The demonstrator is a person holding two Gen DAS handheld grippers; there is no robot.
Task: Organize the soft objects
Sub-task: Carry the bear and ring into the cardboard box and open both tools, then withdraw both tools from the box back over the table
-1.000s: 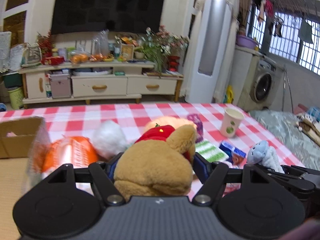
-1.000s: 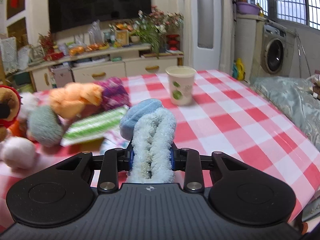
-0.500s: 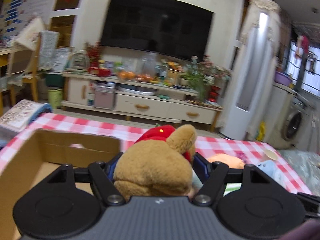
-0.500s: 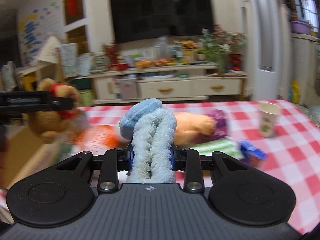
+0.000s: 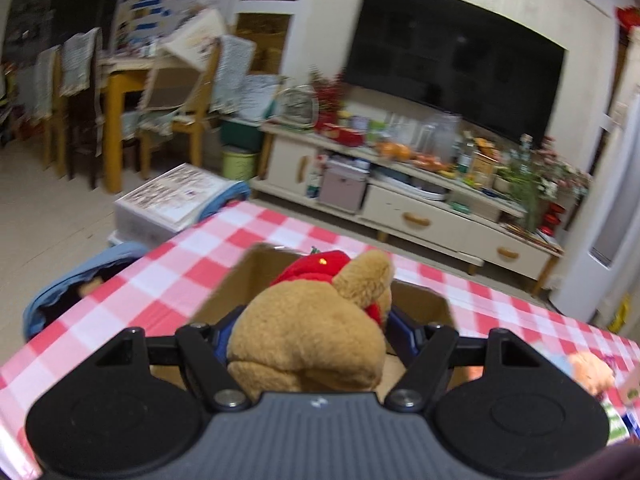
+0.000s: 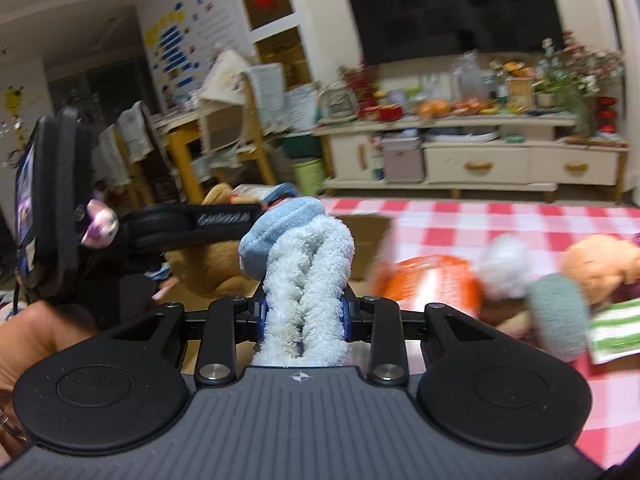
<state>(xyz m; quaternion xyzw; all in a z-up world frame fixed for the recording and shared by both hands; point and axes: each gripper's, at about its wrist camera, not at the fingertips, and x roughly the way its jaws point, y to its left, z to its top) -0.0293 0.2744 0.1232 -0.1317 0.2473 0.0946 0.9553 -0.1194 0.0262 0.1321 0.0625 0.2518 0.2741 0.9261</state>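
Observation:
My left gripper [image 5: 310, 330] is shut on a brown plush bear [image 5: 312, 332] with a red hat, held over an open cardboard box [image 5: 420, 300] on the checked tablecloth. My right gripper [image 6: 303, 314] is shut on a fluffy pale-blue plush toy [image 6: 304, 280]. In the right wrist view the left gripper [image 6: 192, 224] and the bear [image 6: 204, 268] are just left of it, with the box [image 6: 366, 236] behind. An orange plush [image 6: 430, 280], a white ball [image 6: 502, 264], a grey-green ball [image 6: 560, 320] and a peach plush [image 6: 604, 260] lie on the table to the right.
The red-and-white checked table [image 5: 192, 272] ends at its left edge near a blue chair [image 5: 80, 280]. A green striped cloth [image 6: 616, 328] lies at the right. A TV cabinet [image 5: 420, 200] and wooden chairs [image 5: 120, 120] stand beyond the table.
Both grippers swung left with their toys. The bear now hangs over the cardboard box, and the blue plush has come up beside the left gripper.

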